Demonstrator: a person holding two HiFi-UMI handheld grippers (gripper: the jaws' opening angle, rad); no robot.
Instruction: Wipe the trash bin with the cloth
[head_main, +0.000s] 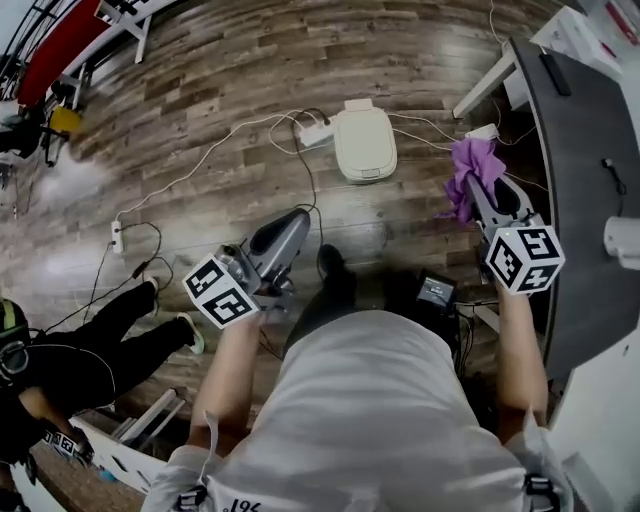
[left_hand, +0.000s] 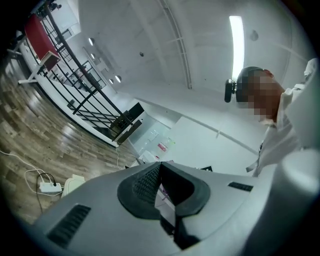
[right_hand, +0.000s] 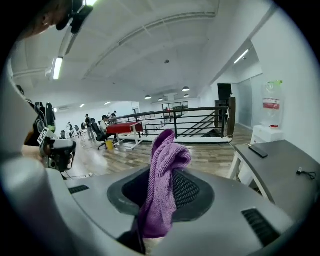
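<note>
Cloth (head_main: 470, 168) sits clamped in the right gripper (head_main: 486, 202), with a purple bunch standing past the jaw tips and a tail hanging below. Left gripper (head_main: 297, 220) has its jaws together on nothing. Bin (head_main: 365, 142), white with its lid down, stands on the floor (head_main: 200, 80) at the far side, between the two grippers and well apart from both. A power strip (head_main: 314, 133) lies just beside the bin's left, and the desk (head_main: 580, 200) runs along the right.

No wiping has begun, so the step in hand looks like the reach down to the lid. It would go best led by the loose bunch, so that fabric and not the jaw tips meets the plastic. The clamp should stay firm, since a drag across the lid will pull at the cloth. The bin looks light and the floor smooth, so it may slide; the closed left gripper pressed on the far rim could steady it. Strokes are safer running away from the strip
</note>
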